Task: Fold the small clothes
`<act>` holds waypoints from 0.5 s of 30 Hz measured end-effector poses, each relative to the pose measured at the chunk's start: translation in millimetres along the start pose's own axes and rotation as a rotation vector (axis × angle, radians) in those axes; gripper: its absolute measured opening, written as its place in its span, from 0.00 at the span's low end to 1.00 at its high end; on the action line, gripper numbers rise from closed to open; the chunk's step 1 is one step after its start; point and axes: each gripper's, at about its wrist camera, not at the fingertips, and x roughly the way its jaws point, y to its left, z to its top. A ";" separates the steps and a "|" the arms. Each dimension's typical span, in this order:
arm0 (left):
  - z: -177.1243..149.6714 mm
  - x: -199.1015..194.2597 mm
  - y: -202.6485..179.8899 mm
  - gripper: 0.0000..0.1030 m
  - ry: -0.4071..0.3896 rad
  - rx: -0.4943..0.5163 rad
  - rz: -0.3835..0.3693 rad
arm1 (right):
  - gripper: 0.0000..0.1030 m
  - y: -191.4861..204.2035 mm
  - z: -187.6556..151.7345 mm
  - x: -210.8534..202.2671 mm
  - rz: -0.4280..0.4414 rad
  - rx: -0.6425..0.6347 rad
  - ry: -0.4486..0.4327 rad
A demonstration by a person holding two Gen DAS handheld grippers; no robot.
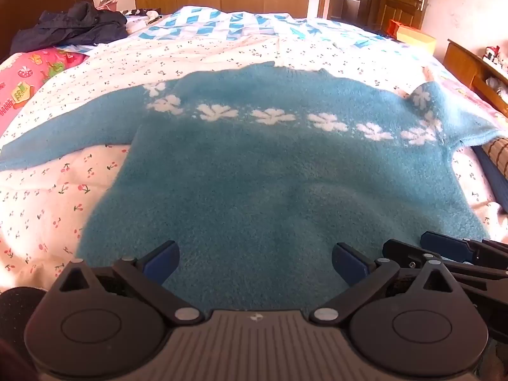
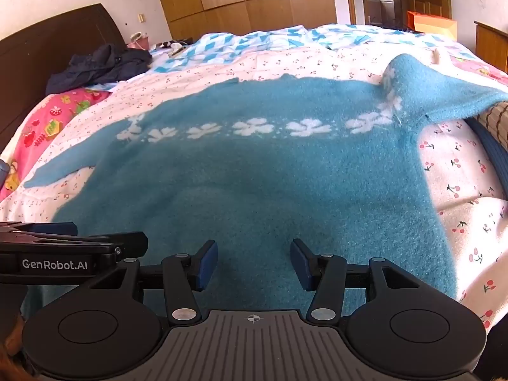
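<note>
Blue sweater (image 1: 270, 174) lies spread flat on the cherry-print quilt (image 1: 47, 197), collar away from the cameras, both sleeves out to the sides, hem nearest the grippers. Left gripper (image 1: 255, 262) sits over the hem with its jaws apart, nothing between them; right gripper (image 2: 254, 263) is just beside it over the same hem, jaws also apart and empty. No fold made yet, by the look of it. Risks, as I judge them: the knit is thick and fuzzy, so a shallow pinch at the hem may take only the top layer and peel front from back instead of lifting both. Equally, a deep pinch could catch the quilt under the sweater and drag it along. The two grippers are crowded near the sweater's middle; lifting from there would let the hem corners sag and the fold come out crooked. The sleeve on the sweater's right-hand side (image 2: 451, 95) lies partly on a striped cushion (image 2: 498, 114) at the bed edge, and could snag or slide off when the body is pulled.
</note>
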 end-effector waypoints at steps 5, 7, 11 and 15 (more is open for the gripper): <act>-0.3 4.2 -1.1 1.00 0.008 -0.007 0.006 | 0.49 0.0 -0.8 -0.9 0.010 0.008 -0.001; -1.0 6.1 0.0 1.00 0.014 -0.012 0.005 | 0.49 0.7 -1.2 -1.4 0.009 0.002 0.002; -5.0 13.2 1.9 1.00 0.036 -0.034 0.001 | 0.49 0.5 -2.2 2.0 0.006 -0.004 0.011; -6.6 17.5 2.8 1.00 0.054 -0.050 -0.006 | 0.49 1.8 -3.6 3.8 0.004 -0.011 0.017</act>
